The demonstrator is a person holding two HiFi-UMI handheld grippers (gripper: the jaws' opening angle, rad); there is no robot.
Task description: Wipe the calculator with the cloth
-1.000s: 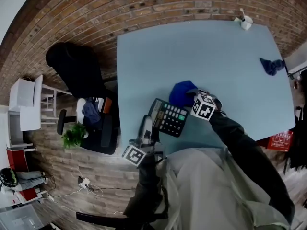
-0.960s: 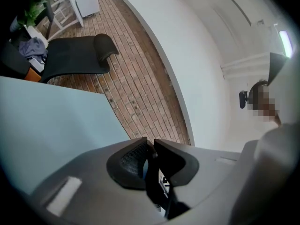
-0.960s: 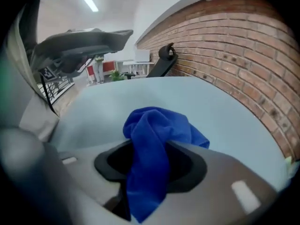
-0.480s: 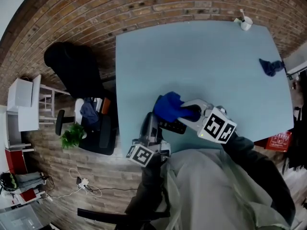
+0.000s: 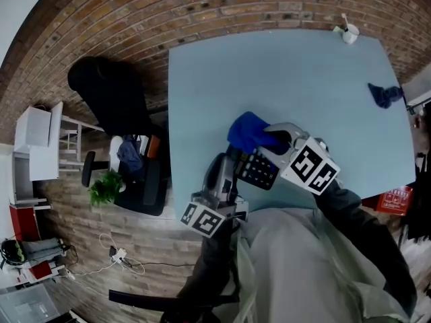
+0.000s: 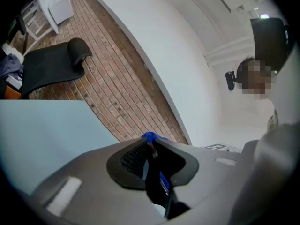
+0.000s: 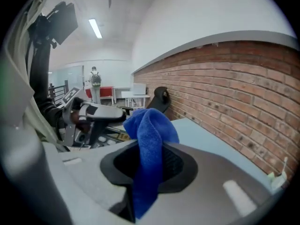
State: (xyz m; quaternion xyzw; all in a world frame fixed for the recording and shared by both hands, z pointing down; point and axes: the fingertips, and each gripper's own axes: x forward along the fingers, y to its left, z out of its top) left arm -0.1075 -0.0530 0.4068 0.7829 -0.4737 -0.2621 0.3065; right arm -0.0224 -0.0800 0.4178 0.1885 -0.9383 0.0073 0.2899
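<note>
The black calculator [image 5: 259, 171] is tilted up off the light blue table [image 5: 283, 73], with my left gripper [image 5: 230, 165] shut on its near-left edge. In the left gripper view its dark edge [image 6: 158, 184] sits clamped between the jaws of the left gripper [image 6: 150, 148]. My right gripper [image 5: 271, 140] has just been closing on the blue cloth [image 5: 248, 132], which bunches out just beyond the calculator's far end. In the right gripper view the cloth [image 7: 150, 125] hangs pinched in the right gripper [image 7: 151, 148], with the calculator [image 7: 110, 136] to its left.
A second blue cloth [image 5: 384, 94] lies near the table's right edge. A small white cup [image 5: 348, 32] stands at the far right corner. A black office chair [image 5: 111, 103] and a potted plant [image 5: 104, 187] stand on the brick floor to the left.
The right gripper closed on the cloth and lifted it off the table to above the calculator. The left gripper raised and tilted the calculator off the table.
</note>
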